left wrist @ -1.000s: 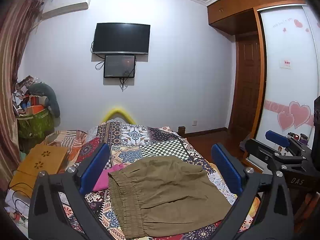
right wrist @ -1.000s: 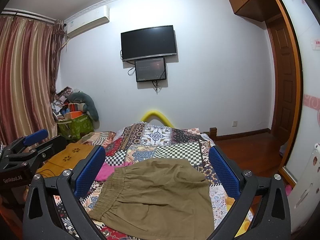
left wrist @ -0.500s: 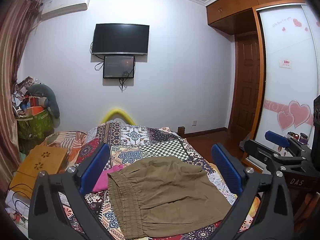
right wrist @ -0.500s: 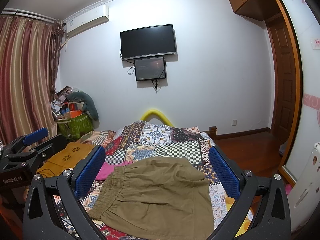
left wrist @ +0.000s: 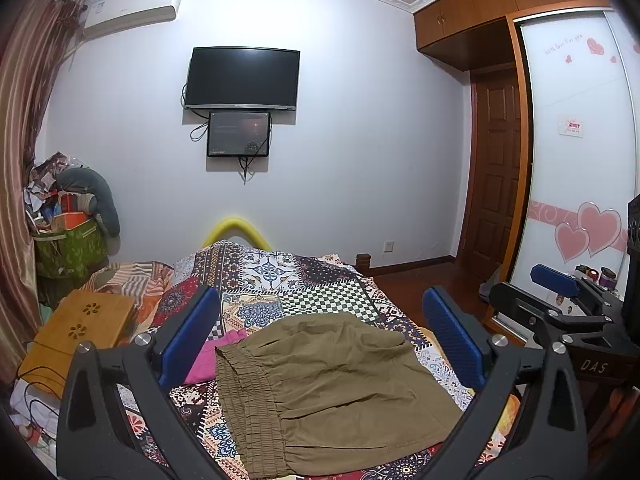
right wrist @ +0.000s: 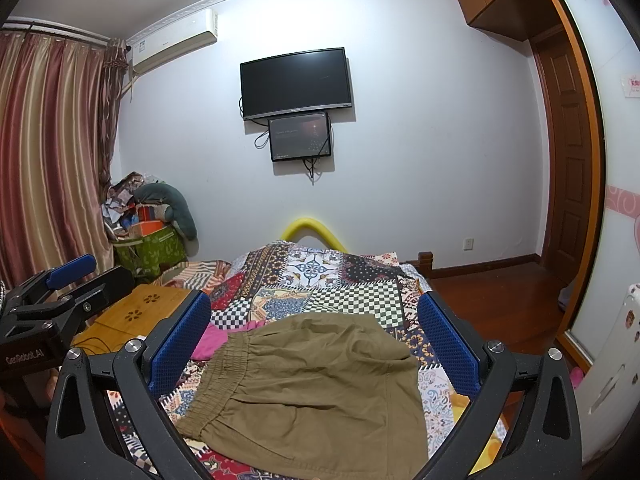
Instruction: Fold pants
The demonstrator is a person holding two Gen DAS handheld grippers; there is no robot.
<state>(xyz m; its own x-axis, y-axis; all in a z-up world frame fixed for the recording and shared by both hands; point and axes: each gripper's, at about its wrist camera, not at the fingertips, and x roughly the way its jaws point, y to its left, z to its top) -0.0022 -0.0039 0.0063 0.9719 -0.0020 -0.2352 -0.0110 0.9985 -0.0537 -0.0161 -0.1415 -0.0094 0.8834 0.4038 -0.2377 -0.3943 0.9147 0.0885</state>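
Two grippers hover above a bed (left wrist: 320, 276) with a patchwork cover, both with fingers spread wide and gripping nothing. At the far left of the left wrist view, striped curtains (left wrist: 24, 120) hang beside a green bag (left wrist: 70, 250) heaped with clutter, and a wooden lap tray (left wrist: 80, 332) lies at the bed's left edge. The left gripper (left wrist: 320, 336) frames the olive pants (left wrist: 320, 392), which lie folded flat on the cover between its blue fingers (left wrist: 188, 336), elastic waistband toward the left. A pink cloth (left wrist: 216, 350) pokes out just beside the waistband. On the wall above hang a dark television (left wrist: 242, 78) and a smaller screen (left wrist: 239, 134) beneath it. Further right stand a brown door (left wrist: 496, 168) and a wardrobe panel with pink hearts (left wrist: 588, 232); the right gripper shows at that edge.

In the right wrist view, the left gripper shows at the left edge, and the right gripper (right wrist: 316, 340) frames the same pants (right wrist: 316, 388) in the middle.
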